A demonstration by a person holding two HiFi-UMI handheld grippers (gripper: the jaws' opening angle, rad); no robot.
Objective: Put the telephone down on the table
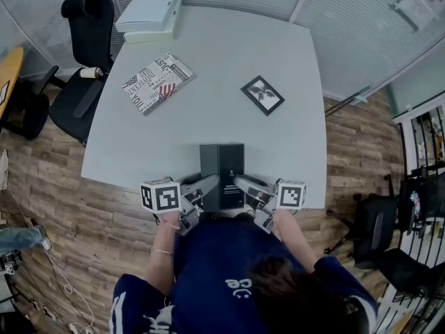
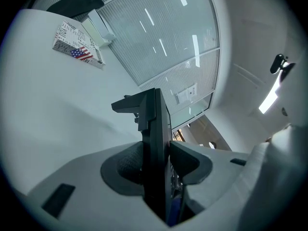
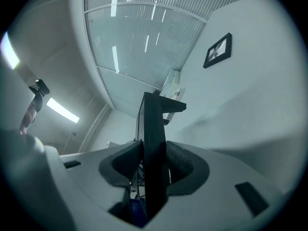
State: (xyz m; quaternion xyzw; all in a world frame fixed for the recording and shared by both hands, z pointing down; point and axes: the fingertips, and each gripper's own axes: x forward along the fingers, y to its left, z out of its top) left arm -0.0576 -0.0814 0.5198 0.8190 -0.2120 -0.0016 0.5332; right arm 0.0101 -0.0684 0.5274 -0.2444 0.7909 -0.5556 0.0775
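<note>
The left gripper (image 1: 206, 185) and right gripper (image 1: 245, 184) each clamp one side of the black telephone (image 1: 222, 162) at the white table's (image 1: 229, 54) near edge.

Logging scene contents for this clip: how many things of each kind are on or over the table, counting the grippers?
Telephone: 1
Magazine: 1
Framed picture: 1
White box stack: 1
Gripper: 2, left gripper and right gripper
Total: 6
</note>
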